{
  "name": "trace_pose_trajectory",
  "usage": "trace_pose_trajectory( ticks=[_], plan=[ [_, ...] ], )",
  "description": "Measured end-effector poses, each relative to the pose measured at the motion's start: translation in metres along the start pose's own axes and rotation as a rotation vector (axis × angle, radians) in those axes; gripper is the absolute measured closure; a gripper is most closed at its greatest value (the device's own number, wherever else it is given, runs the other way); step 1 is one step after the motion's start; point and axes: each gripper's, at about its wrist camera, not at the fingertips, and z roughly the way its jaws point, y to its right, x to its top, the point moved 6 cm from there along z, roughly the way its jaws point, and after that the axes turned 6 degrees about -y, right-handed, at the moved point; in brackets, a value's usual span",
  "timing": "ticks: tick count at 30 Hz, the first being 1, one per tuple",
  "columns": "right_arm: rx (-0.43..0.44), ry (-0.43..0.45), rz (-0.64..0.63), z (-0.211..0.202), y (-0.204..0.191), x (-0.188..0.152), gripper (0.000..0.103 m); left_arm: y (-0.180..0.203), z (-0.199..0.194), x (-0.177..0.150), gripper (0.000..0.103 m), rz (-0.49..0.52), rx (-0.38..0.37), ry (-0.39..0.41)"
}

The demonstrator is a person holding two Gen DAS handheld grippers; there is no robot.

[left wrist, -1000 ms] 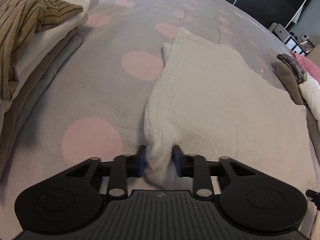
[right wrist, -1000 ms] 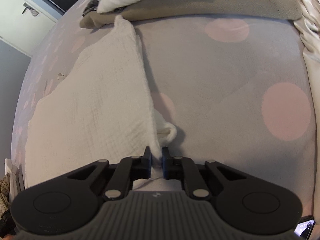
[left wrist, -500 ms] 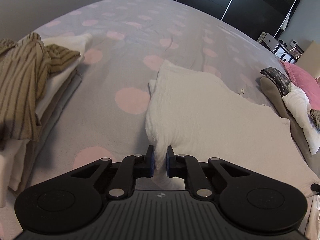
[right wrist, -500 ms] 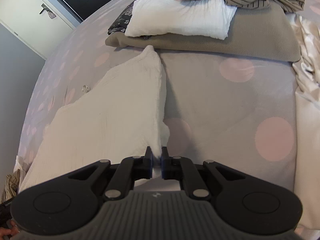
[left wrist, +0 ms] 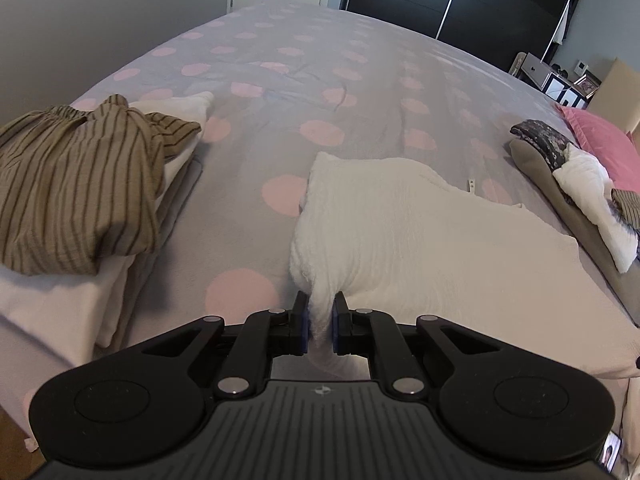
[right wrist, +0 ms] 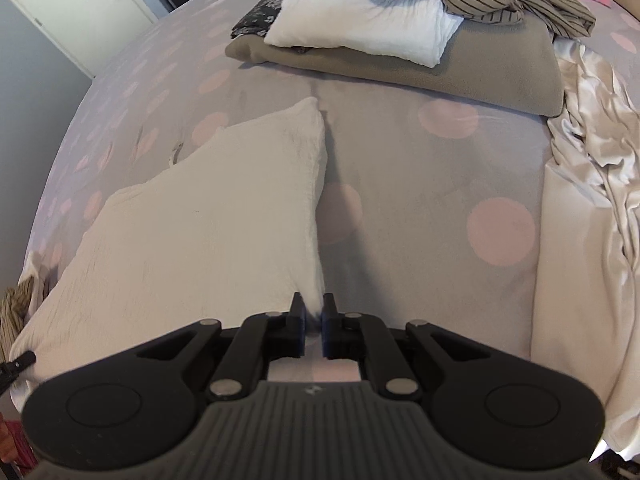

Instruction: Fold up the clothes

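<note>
My bed (left wrist: pixel 360 76), grey with pink dots, carries the white cloth (left wrist: pixel 420 236) and folded piles (right wrist: pixel 400 56) at each side

Both views are lit softly and rather dimly by diffuse daylight; no hard glare is seen. The spotted bedspread (left wrist: pixel 360 80) is rendered in muted grey and pink, slightly brighter toward the far side in the left wrist view. A soft shadow is cast beside the white cloth (right wrist: pixel 200 232) onto the cover in the right wrist view. A faint sheen is shown on the satin sheet (right wrist: pixel 592 152). Strong fisheye bending is seen at the edges, with dark vignetted corners. The dark wardrobe (left wrist: pixel 460 0) is underexposed; far detail is slightly soft
</note>
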Motion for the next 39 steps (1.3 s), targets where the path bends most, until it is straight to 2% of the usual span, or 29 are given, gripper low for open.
trace_pose_trajectory(
  ticks=[10,18,21,27,29,33,39],
  plan=[
    [-0.077,-0.072,-0.173,-0.026,-0.009,-0.057,0.095,-0.017,-0.038,-0.037,0.094,0.049,0.029,-0.021],
    [-0.159,-0.133,-0.293,-0.014,-0.015,-0.090,0.095,-0.016,-0.036,-0.070,0.094,0.153,0.102,-0.061],
    [-0.177,-0.167,-0.312,-0.003,-0.014,-0.095,0.095,-0.013,-0.024,-0.079,0.094,0.204,0.135,-0.091],
    [-0.189,-0.223,-0.338,0.011,-0.010,-0.100,0.093,-0.013,-0.012,-0.090,0.092,0.243,0.160,-0.151],
    [-0.189,-0.240,-0.328,0.013,-0.008,-0.099,0.088,-0.012,-0.008,-0.092,0.089,0.260,0.173,-0.173],
    [-0.223,-0.253,-0.335,0.014,-0.006,-0.099,0.086,-0.012,-0.003,-0.094,0.087,0.282,0.189,-0.208],
    [-0.209,-0.227,-0.330,0.010,-0.011,-0.089,0.083,-0.011,-0.009,-0.082,0.079,0.270,0.198,-0.171]
  ],
)
